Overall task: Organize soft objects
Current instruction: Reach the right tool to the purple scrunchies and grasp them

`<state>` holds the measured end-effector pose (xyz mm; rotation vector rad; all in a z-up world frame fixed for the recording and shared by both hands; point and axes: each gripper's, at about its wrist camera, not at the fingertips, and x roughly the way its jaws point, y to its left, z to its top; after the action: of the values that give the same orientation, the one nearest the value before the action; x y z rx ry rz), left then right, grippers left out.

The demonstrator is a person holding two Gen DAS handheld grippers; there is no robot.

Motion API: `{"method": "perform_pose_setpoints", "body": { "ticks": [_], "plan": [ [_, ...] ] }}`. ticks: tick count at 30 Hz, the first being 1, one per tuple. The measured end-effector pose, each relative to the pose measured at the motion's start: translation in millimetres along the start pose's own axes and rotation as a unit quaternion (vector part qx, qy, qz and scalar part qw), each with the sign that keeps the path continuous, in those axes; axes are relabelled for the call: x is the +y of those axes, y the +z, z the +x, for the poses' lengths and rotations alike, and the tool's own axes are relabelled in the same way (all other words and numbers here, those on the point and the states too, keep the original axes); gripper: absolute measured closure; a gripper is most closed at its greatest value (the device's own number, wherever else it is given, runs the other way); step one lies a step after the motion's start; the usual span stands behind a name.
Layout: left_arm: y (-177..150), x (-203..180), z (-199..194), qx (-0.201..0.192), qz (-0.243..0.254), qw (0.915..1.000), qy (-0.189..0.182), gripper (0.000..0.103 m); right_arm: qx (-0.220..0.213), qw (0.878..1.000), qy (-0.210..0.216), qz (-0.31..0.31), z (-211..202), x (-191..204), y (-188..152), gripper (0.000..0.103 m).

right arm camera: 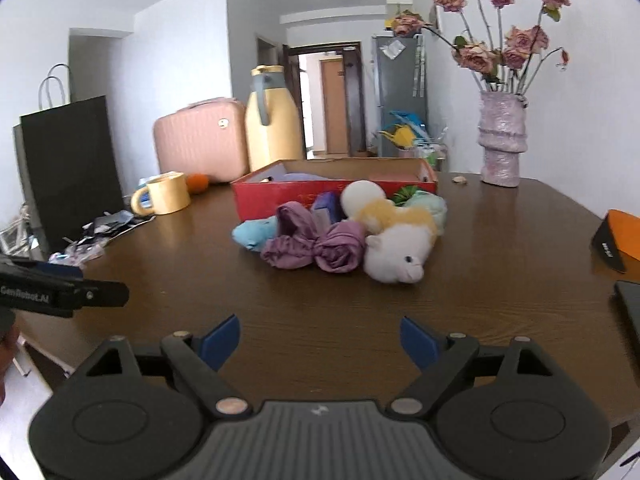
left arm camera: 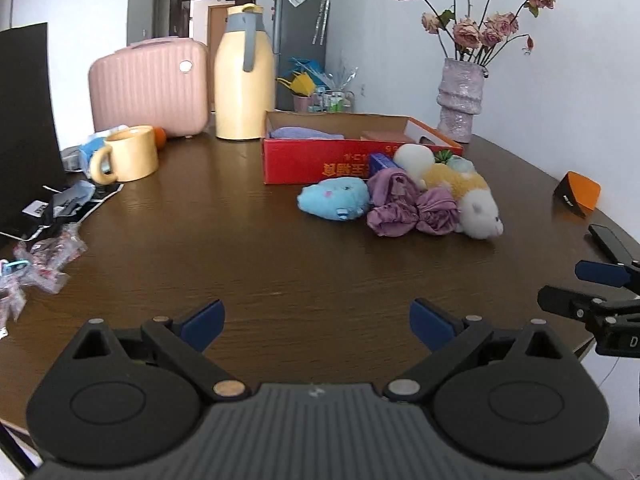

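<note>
Both grippers hovered wide apart over bare table (right arm camera: 320,304).
Left gripper (left arm camera: 317,320), right gripper (right arm camera: 320,338) empty; toys (right arm camera: 340,236) against red box (right arm camera: 272,196); table edge near right.

We cannot read the upside-down print on the red box (left arm camera: 320,160); it is too small. Inside it, a purple folded cloth (left arm camera: 306,133) shows only above the front wall. The small blue box (left arm camera: 380,164) and the green toy (right arm camera: 428,204) are mostly hidden behind the pile of soft toys. At the table's right edge, the dark flat object (right arm camera: 628,312) is cut off by the picture's edge. At its left edge, we cannot identify the crumpled wrappers (left arm camera: 44,256).
</note>
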<state>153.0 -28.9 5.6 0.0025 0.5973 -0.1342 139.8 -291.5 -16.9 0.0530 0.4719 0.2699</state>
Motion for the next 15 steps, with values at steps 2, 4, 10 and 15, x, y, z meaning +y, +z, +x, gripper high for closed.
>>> {"method": "perform_pose_setpoints", "body": {
  "ticks": [2,4,10,15],
  "plan": [
    [1.8,-1.8,3.3,-0.001,0.001,1.0000,-0.008,0.002,-0.005,1.000,0.001,0.013,1.3,-2.8,3.6,0.016],
    [5.2,-4.6,7.9,-0.002,0.002,0.9998,-0.018,0.002,-0.009,1.000,0.004,0.021,3.8,-5.3,6.5,0.017],
    [33.5,-18.4,37.7,-0.036,0.022,0.9973,-0.060,0.006,-0.003,0.999,0.011,0.034,39.6,-13.2,31.3,0.024],
    [72.6,-30.8,78.3,-0.065,0.006,0.9936,-0.092,0.029,-0.004,0.998,0.011,0.064,92.6,-26.4,61.7,0.037]
  ]
}}
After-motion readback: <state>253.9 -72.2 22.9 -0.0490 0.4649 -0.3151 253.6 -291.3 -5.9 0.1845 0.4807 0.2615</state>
